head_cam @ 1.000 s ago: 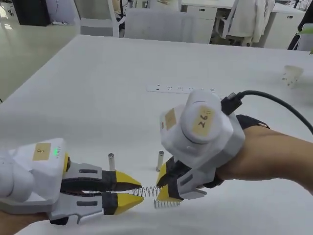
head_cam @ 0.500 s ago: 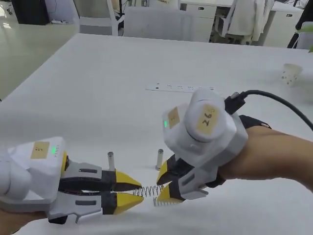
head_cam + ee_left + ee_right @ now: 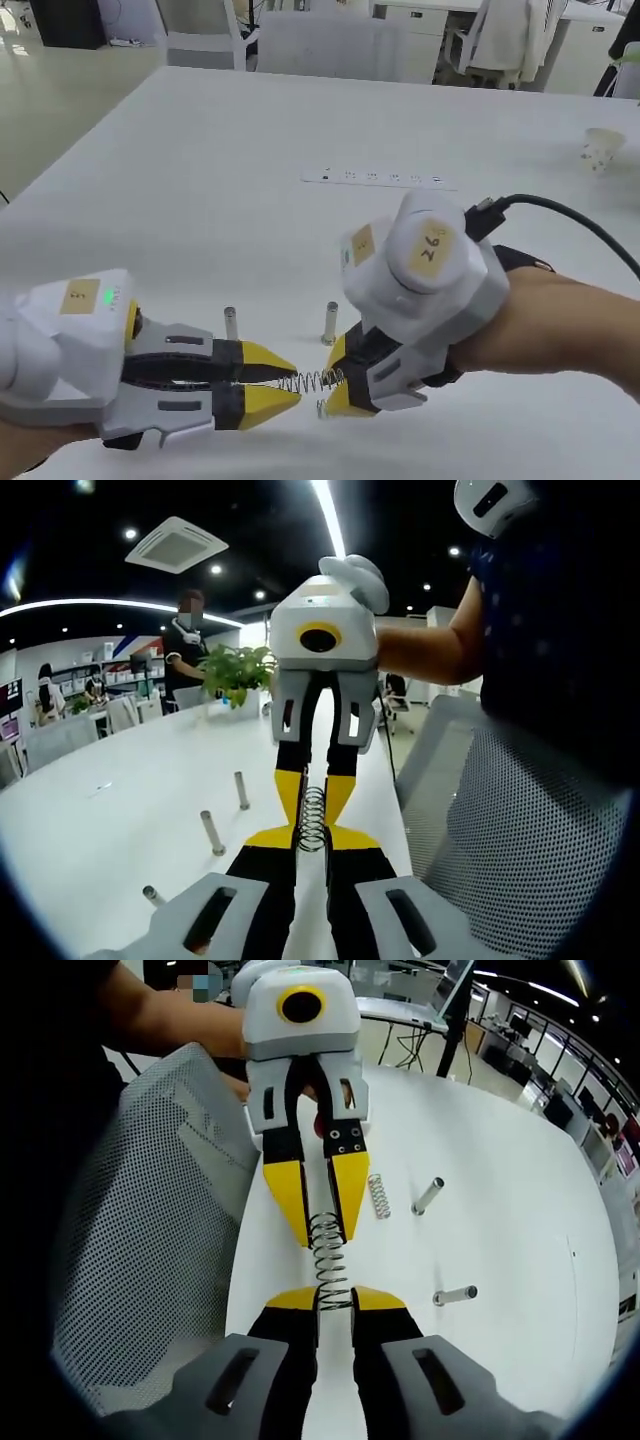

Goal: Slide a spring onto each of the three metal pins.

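The left gripper (image 3: 296,384) and right gripper (image 3: 337,380) are pinching opposite ends of the spring (image 3: 315,380) with narrow fingers, near a pin (image 3: 330,322). One should be releasing, the other tipping it upright above that pin.

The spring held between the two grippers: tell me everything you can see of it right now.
The spring is a slim, open-wound coil of bare silvery wire. It runs straight and roughly level between the left gripper and the right gripper. Each is shut on one end, so the middle coils are what show. It is on none of the metal pins and seems held just above the white table. A second spring lies loose nearby.
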The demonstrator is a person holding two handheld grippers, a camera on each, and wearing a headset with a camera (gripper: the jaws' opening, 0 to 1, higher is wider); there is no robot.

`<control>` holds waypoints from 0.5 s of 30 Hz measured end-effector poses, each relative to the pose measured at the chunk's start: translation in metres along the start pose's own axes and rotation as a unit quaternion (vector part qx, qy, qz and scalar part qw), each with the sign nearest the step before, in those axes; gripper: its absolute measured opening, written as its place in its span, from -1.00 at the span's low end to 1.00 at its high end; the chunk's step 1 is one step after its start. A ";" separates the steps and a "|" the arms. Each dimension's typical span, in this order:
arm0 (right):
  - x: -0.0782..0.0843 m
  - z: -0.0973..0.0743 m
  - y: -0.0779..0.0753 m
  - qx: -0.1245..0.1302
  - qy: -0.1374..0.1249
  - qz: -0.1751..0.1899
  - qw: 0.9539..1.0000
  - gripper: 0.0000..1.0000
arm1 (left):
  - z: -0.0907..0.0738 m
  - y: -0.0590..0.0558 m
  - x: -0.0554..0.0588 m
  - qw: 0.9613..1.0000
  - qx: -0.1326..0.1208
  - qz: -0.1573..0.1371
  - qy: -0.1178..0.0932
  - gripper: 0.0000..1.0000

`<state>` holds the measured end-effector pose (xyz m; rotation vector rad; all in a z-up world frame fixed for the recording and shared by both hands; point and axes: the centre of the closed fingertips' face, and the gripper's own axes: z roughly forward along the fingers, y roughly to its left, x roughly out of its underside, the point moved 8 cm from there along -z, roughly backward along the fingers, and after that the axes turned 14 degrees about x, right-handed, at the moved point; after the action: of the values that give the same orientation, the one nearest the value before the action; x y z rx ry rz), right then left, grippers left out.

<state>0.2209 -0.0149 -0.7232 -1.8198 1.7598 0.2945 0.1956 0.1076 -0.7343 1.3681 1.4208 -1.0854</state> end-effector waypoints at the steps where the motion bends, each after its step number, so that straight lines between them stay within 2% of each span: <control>1: 0.000 0.000 0.000 0.000 -0.001 0.000 1.000 -0.81 | 0.000 0.000 0.000 1.000 0.000 0.000 0.000 -0.96; 7: -0.001 -0.004 0.000 0.001 -0.005 0.004 1.000 -0.82 | 0.001 0.000 0.000 1.000 0.000 0.000 0.002 -0.96; 15: -0.012 -0.011 -0.002 0.003 -0.022 0.012 1.000 -0.82 | 0.001 0.001 0.003 1.000 -0.001 -0.001 0.009 -0.96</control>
<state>0.2186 -0.0112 -0.7072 -1.7770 1.7521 0.3359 0.1967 0.1073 -0.7372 1.3772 1.4367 -1.0755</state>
